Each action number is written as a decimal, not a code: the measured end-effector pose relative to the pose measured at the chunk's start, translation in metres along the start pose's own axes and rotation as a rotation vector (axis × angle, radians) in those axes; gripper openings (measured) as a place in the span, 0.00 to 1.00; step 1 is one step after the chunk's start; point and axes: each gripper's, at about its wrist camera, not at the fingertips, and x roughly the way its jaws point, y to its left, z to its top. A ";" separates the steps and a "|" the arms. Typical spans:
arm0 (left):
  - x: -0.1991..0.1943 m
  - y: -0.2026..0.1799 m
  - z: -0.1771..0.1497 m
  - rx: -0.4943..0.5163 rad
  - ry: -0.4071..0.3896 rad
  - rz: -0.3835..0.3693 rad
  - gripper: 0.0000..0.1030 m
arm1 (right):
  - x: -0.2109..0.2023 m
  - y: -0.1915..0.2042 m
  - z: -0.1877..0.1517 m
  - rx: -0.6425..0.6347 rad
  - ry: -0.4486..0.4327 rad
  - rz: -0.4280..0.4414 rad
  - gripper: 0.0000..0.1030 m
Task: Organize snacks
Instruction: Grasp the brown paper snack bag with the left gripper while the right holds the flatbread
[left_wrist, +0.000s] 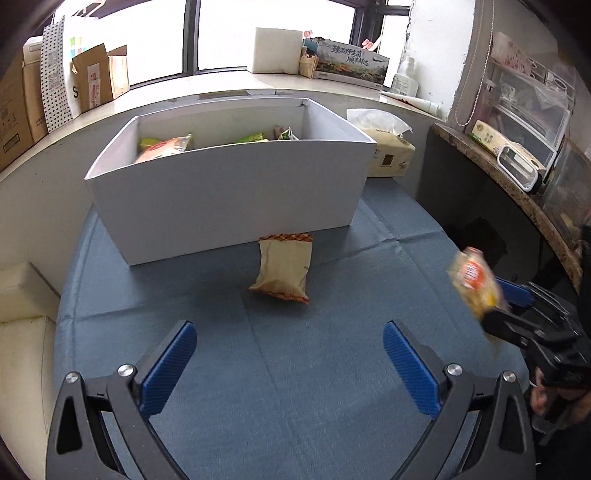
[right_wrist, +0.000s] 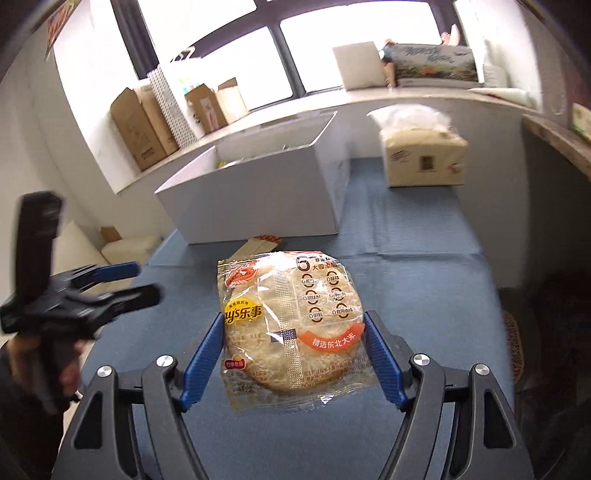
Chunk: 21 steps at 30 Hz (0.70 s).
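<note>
One rice cracker pack (right_wrist: 291, 332) clamped btwn right gripper (right_wrist: 295, 354) fingers.

Clear-wrapped rice cracker (right_wrist: 291, 332) lifted; beige packet (left_wrist: 282, 267) against box (left_wrist: 229, 199).

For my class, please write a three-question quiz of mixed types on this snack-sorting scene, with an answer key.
1. True or false: the left claw is shut on a snack.
2. Multiple choice: the right claw grips A) a rice cracker packet, B) a tissue pack, C) a bottle.
3. Short answer: where does the tan snack bag lie relative to the white box?

Key
1. False; it is open over the blue cloth.
2. A.
3. On the cloth just in front of the box, outside it.
</note>
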 end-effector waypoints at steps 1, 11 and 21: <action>0.012 -0.002 0.006 0.005 0.011 0.001 1.00 | -0.007 -0.001 -0.003 0.010 -0.011 -0.008 0.76; 0.097 -0.009 0.037 0.021 0.084 0.084 1.00 | -0.048 -0.026 -0.039 0.146 -0.033 -0.045 0.76; 0.102 0.001 0.030 0.016 0.106 0.116 0.50 | -0.045 -0.027 -0.044 0.164 -0.026 -0.032 0.76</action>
